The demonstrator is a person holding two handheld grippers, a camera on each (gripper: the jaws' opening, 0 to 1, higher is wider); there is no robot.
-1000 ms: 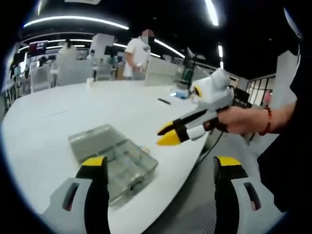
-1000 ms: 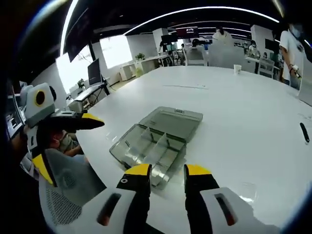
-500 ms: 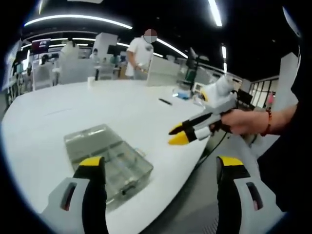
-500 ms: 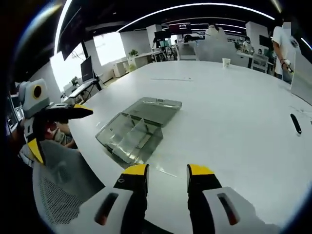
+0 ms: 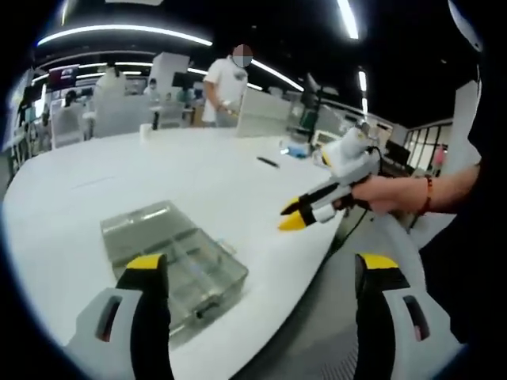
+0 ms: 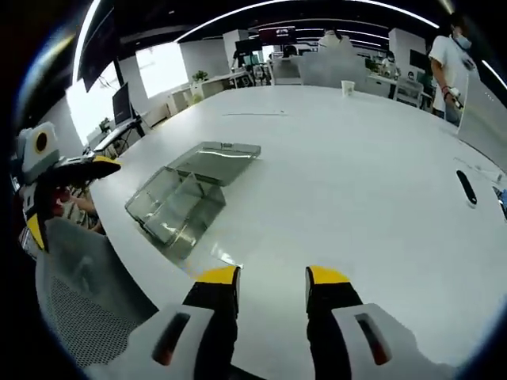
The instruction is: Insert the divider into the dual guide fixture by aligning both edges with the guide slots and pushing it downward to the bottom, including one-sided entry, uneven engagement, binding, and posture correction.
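Fixture [image 6: 181, 196] sits near the table [image 6: 356, 182] edge; both tools [image 5: 257, 273] [image 6: 271, 279] released, holding nothing.

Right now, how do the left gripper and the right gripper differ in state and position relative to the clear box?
The left gripper is open wide, its jaws far apart; the right gripper has its jaws much closer, with a narrow gap. One jaw of the left gripper overlaps the clear box in its own view; the right gripper sits off to the side of the box, over bare white table. Both are empty, with yellow tips.
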